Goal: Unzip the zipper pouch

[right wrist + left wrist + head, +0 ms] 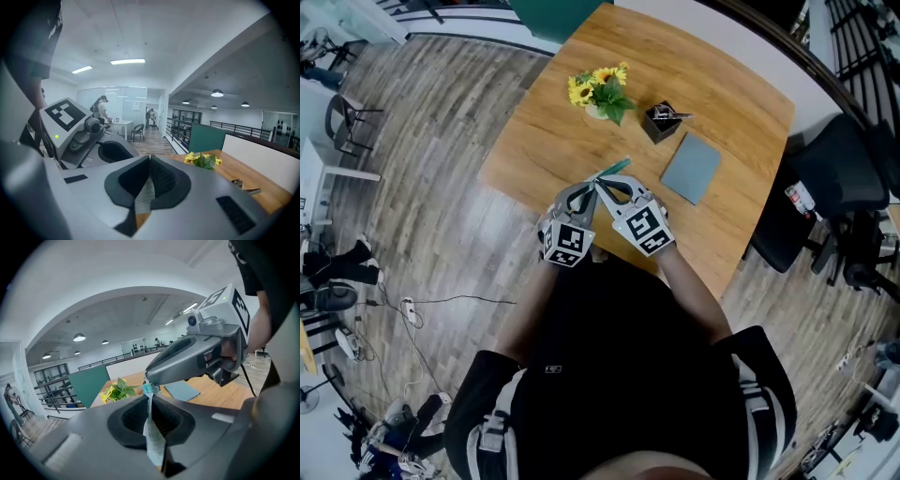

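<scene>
Holding: I have the zipper pouch [617,169] pinched by both grippers at once, lifted off the table [741,122] above its near edge, close in front of the person.
Left side: the left gripper [150,401] is clenched on the pouch. A teal-grey strip of fabric stands on edge between its pads and runs up out of the jaws.
Right side: the right gripper [149,161] is clamped as well, with pale fabric caught low between its pads.
Meeting point: from the left gripper view, the right gripper's nose touches a small teal tab [149,389] at the top of the strip. I cannot tell whether that is the zipper pull.
Head view: the two sets of tips converge, and a teal end of the pouch pokes out past them toward the sunflowers [600,89].
Tabletop: a black holder [661,121] stands just right of the flowers. A grey-blue notebook [691,167] lies flat beside it, apart from the pouch.
Surroundings: a black chair [825,202] stands at the table's right side.
</scene>
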The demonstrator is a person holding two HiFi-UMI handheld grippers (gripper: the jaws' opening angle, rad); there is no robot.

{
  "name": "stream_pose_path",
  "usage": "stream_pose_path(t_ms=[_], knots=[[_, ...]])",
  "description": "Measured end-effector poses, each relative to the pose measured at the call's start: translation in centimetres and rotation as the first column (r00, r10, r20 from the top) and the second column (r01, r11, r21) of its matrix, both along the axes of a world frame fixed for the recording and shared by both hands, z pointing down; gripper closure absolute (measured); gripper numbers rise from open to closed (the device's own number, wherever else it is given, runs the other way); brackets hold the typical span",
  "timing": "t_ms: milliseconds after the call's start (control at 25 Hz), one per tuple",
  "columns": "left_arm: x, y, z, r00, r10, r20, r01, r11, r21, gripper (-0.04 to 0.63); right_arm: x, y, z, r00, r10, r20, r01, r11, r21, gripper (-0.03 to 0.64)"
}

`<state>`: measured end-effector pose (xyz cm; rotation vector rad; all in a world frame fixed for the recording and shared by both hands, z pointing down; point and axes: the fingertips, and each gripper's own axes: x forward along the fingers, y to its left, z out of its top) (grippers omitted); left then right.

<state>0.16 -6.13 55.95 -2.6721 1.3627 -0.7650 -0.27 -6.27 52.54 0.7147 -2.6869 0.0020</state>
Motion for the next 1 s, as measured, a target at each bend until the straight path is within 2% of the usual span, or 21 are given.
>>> stream_pose_path(t_ms=[280,760,1000], knots=[[0.0,-0.2,-0.4,0.998,-0.005,-0.056,0.004,1.0,-0.018,0.584,0.2,-0.3,-0.5,0.999,0.044,0.032,-0.044,0.999,0.003,0.611],[0.8,0.0,0.3,0.998,0.009,-0.055,-0.011,0.999,-0.041,0.586,1.0,-0.6,0.8,0.995,0.101,0.017,-0.1,0.993,-0.068,0.611],[0.6,0.2,0.2,0.994,0.009,-0.11,-0.017,0.998,-0.067,0.584,1.0,-0.3,0.2,0.992,0.092,0.081,-0.081,0.988,-0.128,0.612]])
